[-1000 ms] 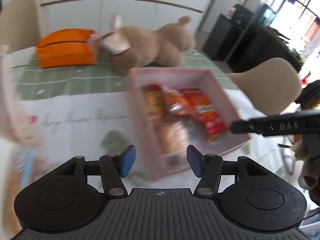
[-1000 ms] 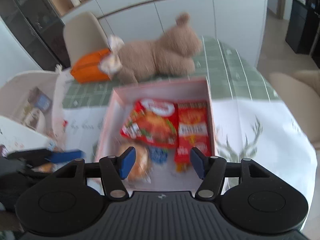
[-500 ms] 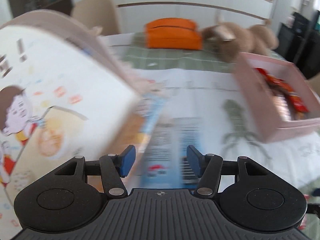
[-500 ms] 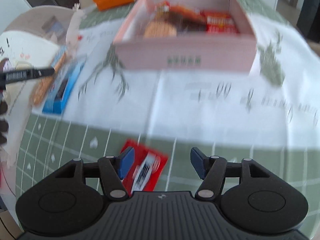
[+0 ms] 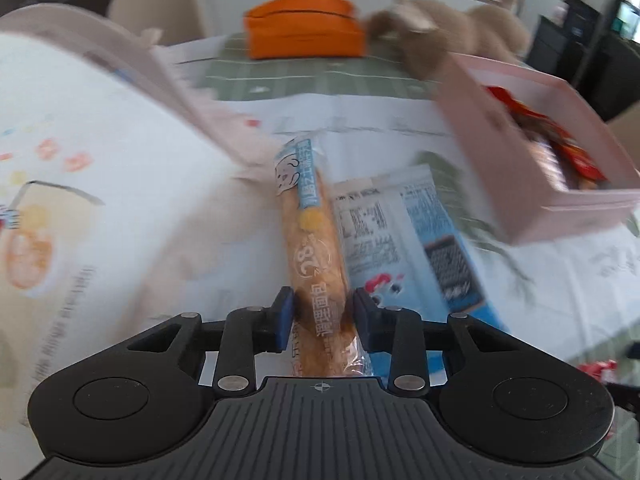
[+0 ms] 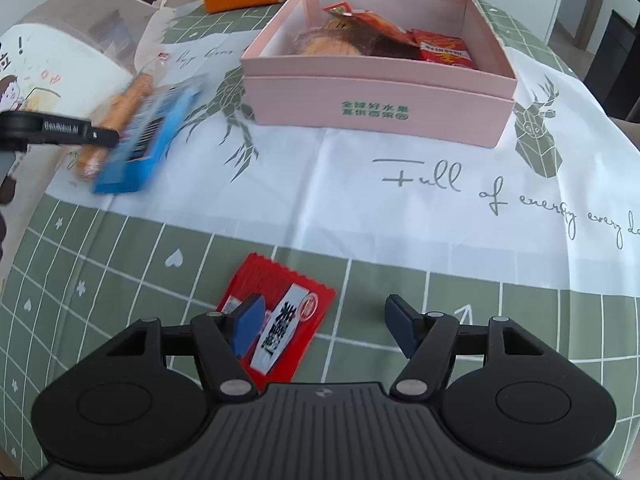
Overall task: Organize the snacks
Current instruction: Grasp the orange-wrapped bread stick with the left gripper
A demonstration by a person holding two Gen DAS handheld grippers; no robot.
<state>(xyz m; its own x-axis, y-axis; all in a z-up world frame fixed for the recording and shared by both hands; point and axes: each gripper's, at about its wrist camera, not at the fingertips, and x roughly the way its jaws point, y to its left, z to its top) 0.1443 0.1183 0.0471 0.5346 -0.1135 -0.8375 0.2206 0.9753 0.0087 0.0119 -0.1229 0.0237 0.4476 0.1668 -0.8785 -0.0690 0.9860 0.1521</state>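
A long bread stick in a clear wrapper [image 5: 312, 248] lies on the white cloth. My left gripper [image 5: 322, 314] is closing on its near end, and both blue pads touch its sides. A blue snack packet [image 5: 420, 240] lies right beside it. The pink box [image 6: 376, 108] holds several red and orange snack packs. In the right wrist view my right gripper [image 6: 324, 320] is opening low over a red snack packet [image 6: 280, 308] on the green checked cloth. The packet lies under its left finger, and nothing is gripped.
A large pink lid with a cartoon print [image 5: 80, 160] leans at the left, close to the bread. An orange pouch [image 5: 304, 26] and a brown plush toy [image 5: 460, 28] sit at the back of the table. A beige chair stands behind the table.
My left gripper swung from the pink box to the bread stick, dropped, and its jaws narrowed onto it. My right gripper left the box and came down over the red packet.
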